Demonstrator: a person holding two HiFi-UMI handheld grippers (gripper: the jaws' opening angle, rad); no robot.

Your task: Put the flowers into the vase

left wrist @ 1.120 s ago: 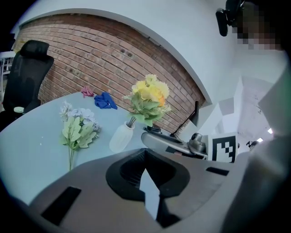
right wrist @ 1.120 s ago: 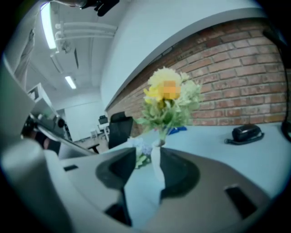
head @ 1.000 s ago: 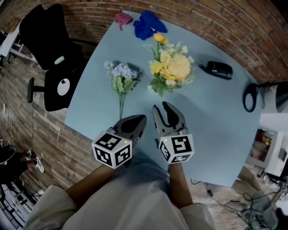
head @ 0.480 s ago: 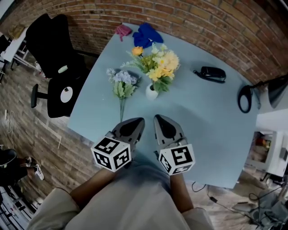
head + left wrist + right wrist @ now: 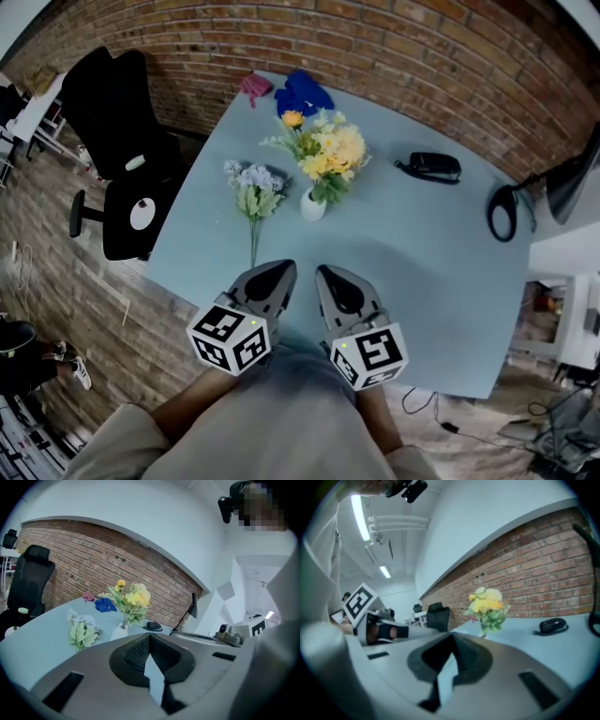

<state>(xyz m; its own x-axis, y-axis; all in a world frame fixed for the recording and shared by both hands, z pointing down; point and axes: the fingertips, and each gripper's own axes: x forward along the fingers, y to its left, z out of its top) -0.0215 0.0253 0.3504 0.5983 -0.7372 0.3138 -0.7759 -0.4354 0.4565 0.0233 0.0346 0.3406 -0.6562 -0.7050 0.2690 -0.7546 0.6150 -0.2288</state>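
Right now our left grey claw (image 5: 284, 270) is pinched tight with nothing in it. Our right grey claw (image 5: 324, 273) has just been closing. It is pinched tight too, and nothing sits between its jaws. The two claws are side by side over the near edge of the table, pointing forward and a little down. Each one has a white cube with black squares (image 5: 232, 336) at its back end, and our arms reach out behind them.

Past the claws lies the smooth light blue table (image 5: 431, 262) with its rounded edge. The small white vase (image 5: 312, 207) stands upright near the middle of it, well apart from both claws. A bunch of yellow and white flowers (image 5: 330, 153) with green leaves stands in the vase. A bunch of pale purple flowers (image 5: 253, 185) lies flat on the table just left of the vase. Its thin stem points back toward our left claw.

To the right of the vase rests a small shiny black box-like thing (image 5: 433, 167). At the far edge lie a crumpled blue cloth (image 5: 302, 92) and a little pink cloth (image 5: 255, 86). A red brick wall (image 5: 422, 56) curves behind the table. A black office chair (image 5: 122, 159) stands to the left on the brown wooden floor (image 5: 37, 253).
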